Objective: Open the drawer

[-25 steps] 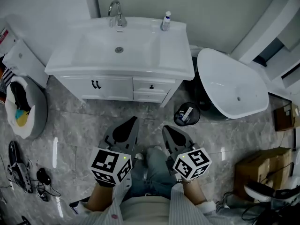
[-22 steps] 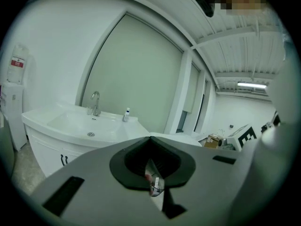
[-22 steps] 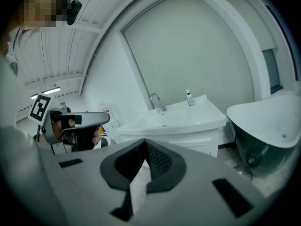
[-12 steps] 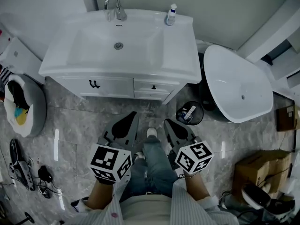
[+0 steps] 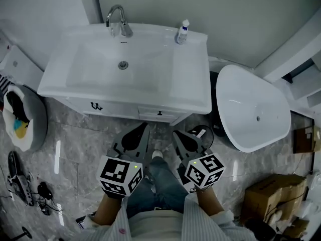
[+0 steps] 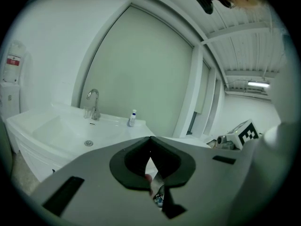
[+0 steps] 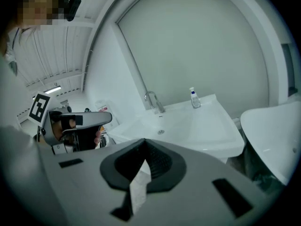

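Two shut, empty tools: my grey left gripper (image 5: 144,127) and right gripper (image 5: 175,134). White dark-knobbed drawer (image 5: 159,113) sits closed under the white washbasin (image 5: 190,64), lying crosswise, front facing me.

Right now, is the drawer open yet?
Not yet. Done: the person faces the white sink cabinet. In hand: nothing; left claw and right claw are shut, empty. Left: the small white drawer looks closed; grip its dark knob and pull.
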